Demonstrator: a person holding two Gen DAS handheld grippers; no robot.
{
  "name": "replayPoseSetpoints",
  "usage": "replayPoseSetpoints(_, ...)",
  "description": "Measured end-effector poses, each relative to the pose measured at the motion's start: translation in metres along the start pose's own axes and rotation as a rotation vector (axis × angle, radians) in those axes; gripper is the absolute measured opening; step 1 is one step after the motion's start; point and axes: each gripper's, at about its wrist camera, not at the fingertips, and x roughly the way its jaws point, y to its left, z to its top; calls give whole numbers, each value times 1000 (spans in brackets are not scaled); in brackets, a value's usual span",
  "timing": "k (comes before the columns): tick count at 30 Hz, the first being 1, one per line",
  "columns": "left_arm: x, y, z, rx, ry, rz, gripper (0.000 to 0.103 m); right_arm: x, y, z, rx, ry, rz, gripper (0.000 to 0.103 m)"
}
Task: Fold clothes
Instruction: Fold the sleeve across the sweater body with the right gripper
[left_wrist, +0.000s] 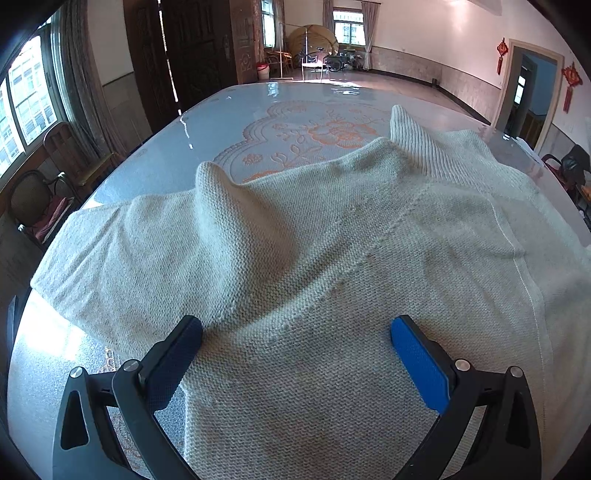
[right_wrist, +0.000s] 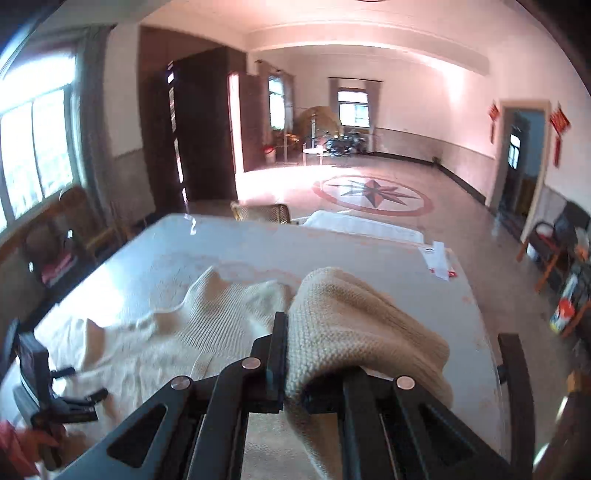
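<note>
Lying spread across the bench (left_wrist: 155, 147) with its long axis running left to right, the cream sweater (left_wrist: 295, 240) has 1 bunched end clamped in the right tongs (right_wrist: 314, 369), while the left tongs (left_wrist: 295, 332) hover spread apart over its near left part.

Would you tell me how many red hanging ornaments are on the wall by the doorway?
2: one red ornament hangs left of the doorway, the other ornament right of it. Others may lie outside both views.
</note>
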Motion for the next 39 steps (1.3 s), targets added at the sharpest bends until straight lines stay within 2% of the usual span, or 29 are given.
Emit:
replayPoseSetpoints(1,0,1,0,-3,0,-4,103,19,36,-16,-79,69,21,14)
replayPoseSetpoints(4,-1,8,0,-20,-3,-21,103,57,111,-67,-246,248,59,16)
replayPoseSetpoints(6,-2,11,0,-28,-7,-34,103,57,138,-93,-310,301,73,21)
replayPoseSetpoints(10,-1,14,1,-25,-4,-30,103,34,140,-114,-293,306,128,23)
replayPoseSetpoints(13,0,14,1,-21,-2,-24,103,16,125,-109,-253,278,148,24)
replayPoseSetpoints(15,2,15,5,-22,-2,-27,103,18,113,-101,-188,291,171,24)
replayPoseSetpoints(16,3,15,7,-22,-3,-29,103,22,102,-104,-84,305,220,24)
replayPoseSetpoints(21,-11,19,-5,-61,-14,-57,103,46,35,-132,565,368,528,27)
replayPoseSetpoints(25,-25,28,-19,-84,-18,-17,103,66,-19,-155,1093,399,760,31)
replayPoseSetpoints(26,-28,29,-24,-88,-14,-20,103,69,-25,-158,1145,399,774,31)
replayPoseSetpoints(28,-32,29,-33,-85,2,-21,103,74,-32,-163,1189,394,771,32)
replayPoseSetpoints(33,-47,8,-56,-31,14,-21,103,94,-31,-156,1185,443,679,32)
replayPoseSetpoints(36,-52,8,-65,-22,12,-39,103,97,-24,-150,1204,419,643,16)
replayPoseSetpoints(38,-56,19,-62,-45,12,-48,103,89,-15,-133,1146,371,614,14)
replayPoseSetpoints(39,-57,25,-61,-56,12,-49,103,84,-5,-118,1071,342,592,14)
